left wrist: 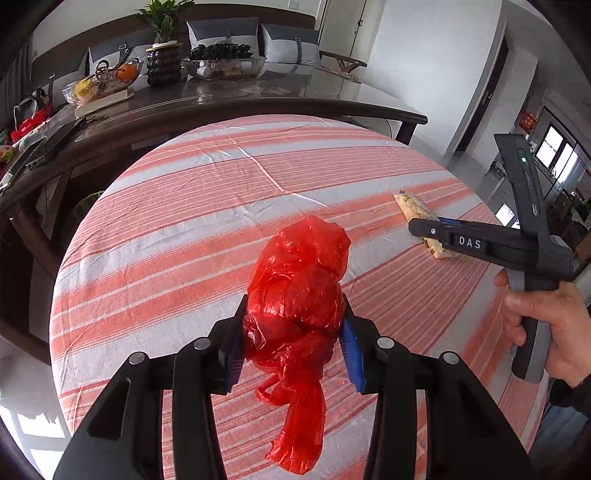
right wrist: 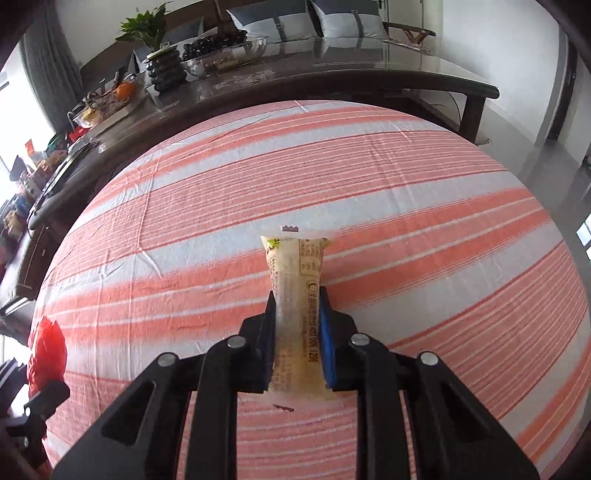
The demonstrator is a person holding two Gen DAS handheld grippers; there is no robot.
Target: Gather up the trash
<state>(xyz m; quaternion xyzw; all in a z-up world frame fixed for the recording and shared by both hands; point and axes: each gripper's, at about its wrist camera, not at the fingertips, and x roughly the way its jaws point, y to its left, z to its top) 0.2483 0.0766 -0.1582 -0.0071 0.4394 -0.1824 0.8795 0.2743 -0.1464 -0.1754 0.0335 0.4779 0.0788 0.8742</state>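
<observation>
My left gripper (left wrist: 293, 314) is shut on a crumpled red plastic bag (left wrist: 295, 291) and holds it above the striped tablecloth (left wrist: 184, 229); the bag's tail hangs down between the fingers. My right gripper (right wrist: 297, 306) is shut on a pale yellow snack packet (right wrist: 295, 280) that points forward over the cloth. The right gripper (left wrist: 428, 229) with the packet (left wrist: 415, 206) also shows at the right of the left wrist view. The red bag (right wrist: 48, 354) shows at the left edge of the right wrist view.
A dark wooden table (left wrist: 258, 99) stands behind the striped one, carrying a fruit bowl (left wrist: 99, 81), a potted plant (left wrist: 164, 55) and a glass dish (left wrist: 221, 64). Cushions (left wrist: 221, 33) lie further back. Grey floor (right wrist: 535, 147) lies to the right.
</observation>
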